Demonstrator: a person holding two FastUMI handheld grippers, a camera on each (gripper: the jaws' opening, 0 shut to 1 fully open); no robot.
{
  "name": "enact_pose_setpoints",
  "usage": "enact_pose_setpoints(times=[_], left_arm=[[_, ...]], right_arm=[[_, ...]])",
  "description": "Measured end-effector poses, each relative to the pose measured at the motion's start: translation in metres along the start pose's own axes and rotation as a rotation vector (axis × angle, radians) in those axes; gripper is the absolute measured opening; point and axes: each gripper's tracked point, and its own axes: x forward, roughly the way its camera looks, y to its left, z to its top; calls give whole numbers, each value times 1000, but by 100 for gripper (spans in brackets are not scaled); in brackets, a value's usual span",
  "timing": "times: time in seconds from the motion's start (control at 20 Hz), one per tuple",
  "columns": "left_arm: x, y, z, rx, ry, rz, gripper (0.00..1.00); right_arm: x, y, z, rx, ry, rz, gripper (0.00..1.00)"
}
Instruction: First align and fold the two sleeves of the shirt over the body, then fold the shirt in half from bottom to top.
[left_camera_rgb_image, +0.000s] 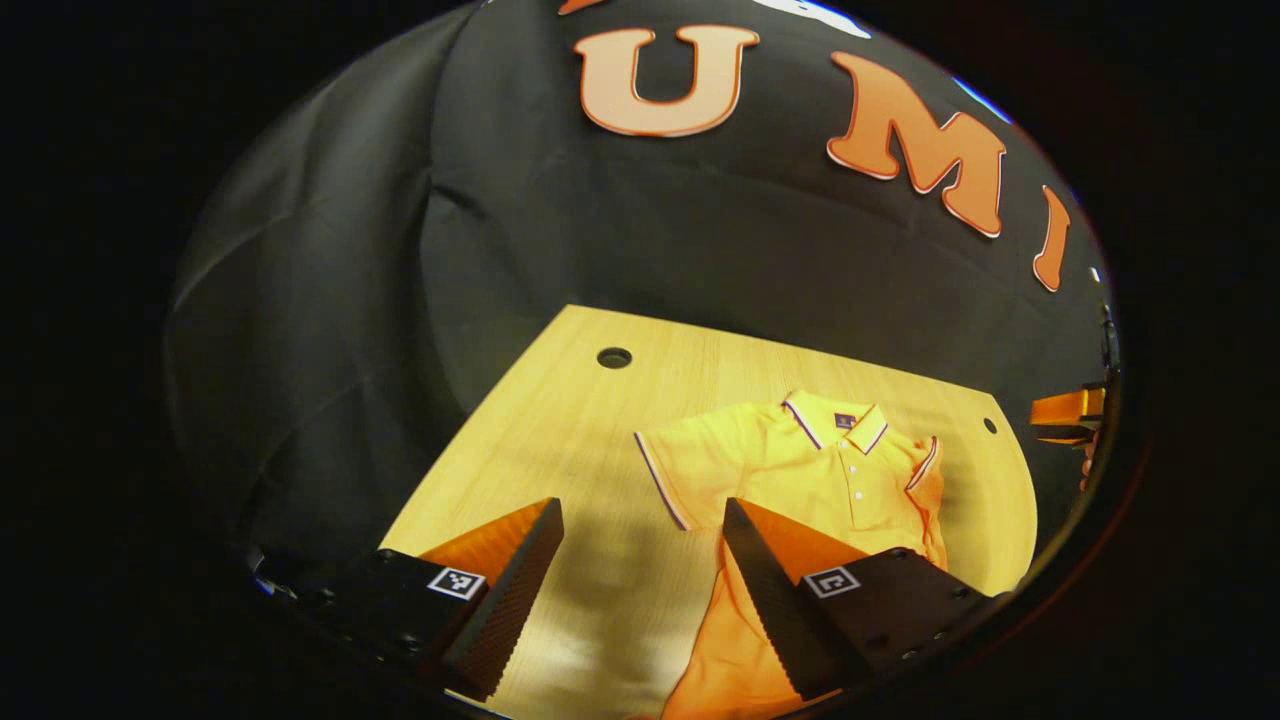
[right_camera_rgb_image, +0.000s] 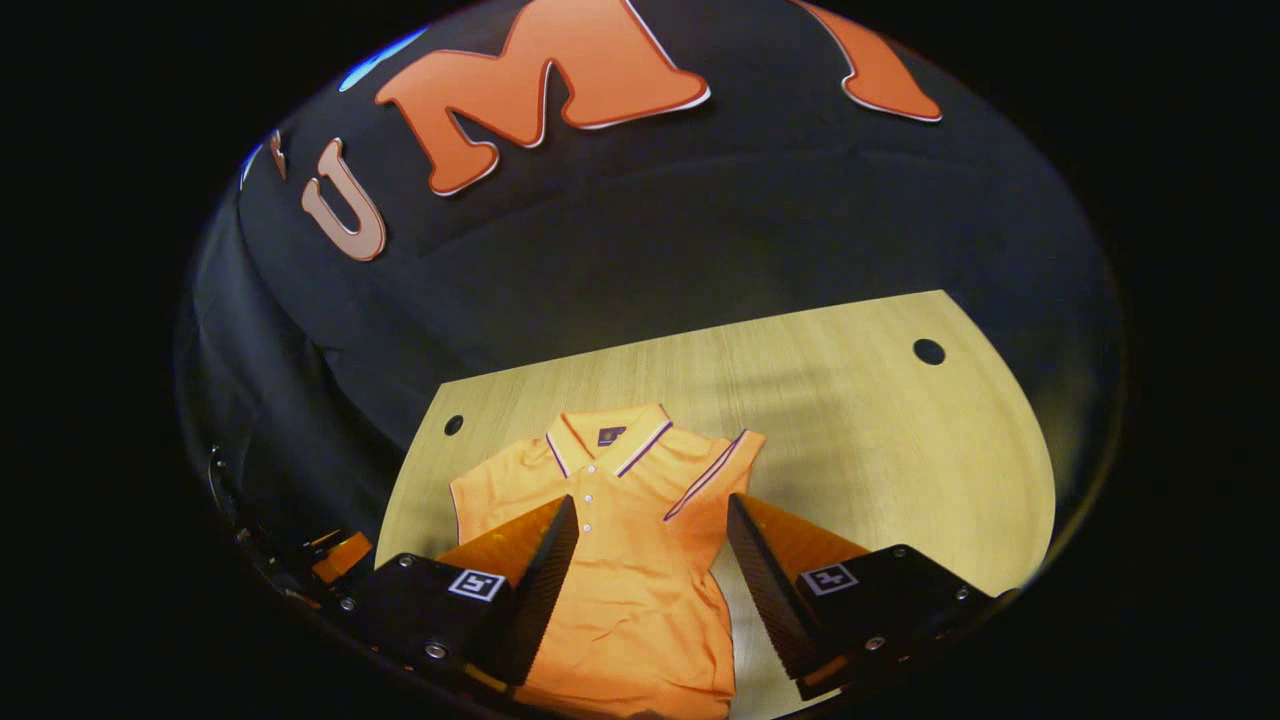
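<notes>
While the orange polo shirt (left_camera_rgb_image: 800, 480) is lying face up on the wooden table (left_camera_rgb_image: 560, 430), collar toward the booth's wall, both grippers are hanging above its lower half with nothing between their fingers. Seen from the left gripper view, the left gripper (left_camera_rgb_image: 640, 590) is standing with its jaws spread wide; one finger is appearing over bare tabletop and the other over the shirt's body near the hem. One sleeve (left_camera_rgb_image: 675, 465) is lying stretched out flat to the side on that view's left, its striped cuff showing, while the opposite sleeve (left_camera_rgb_image: 925, 480) is lying folded in over the chest. At the far edge of that view, part of the other gripper (left_camera_rgb_image: 1068, 415) is showing, too small to judge. From the right gripper view, the right gripper (right_camera_rgb_image: 650, 580) is likewise holding its jaws wide apart, framing the shirt's (right_camera_rgb_image: 620, 560) body below the button placket. The folded-in sleeve (right_camera_rgb_image: 715, 475) is resting diagonally across the chest beside the collar (right_camera_rgb_image: 605, 440). Two round holes (right_camera_rgb_image: 928, 351) are piercing the table (right_camera_rgb_image: 880, 450) near its far corners.
</notes>
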Motion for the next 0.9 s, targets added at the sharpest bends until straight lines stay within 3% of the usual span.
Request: enact_pose_setpoints(times=[0.15,0.55,0.6,0.7,0.85,0.9], left_arm=[[29,8,2,-22,123,-59,100],[123,2,-1,-35,408,-93,96],[130,1,-6,-35,454,-86,99],[147,2,-17,-17,517,-58,95],[164,4,-22,36,549,-3,95],[166,6,-24,58,573,18,82]], right_arm=[[-35,-13,-6,21,-65,-61,95],[-117,-27,-27,94,-207,-219,98],[-126,-29,-30,96,-218,-236,98],[-140,-32,-35,92,-235,-265,98],[-154,-33,-35,90,-261,-284,98],[-157,-33,-35,93,-267,-283,98]])
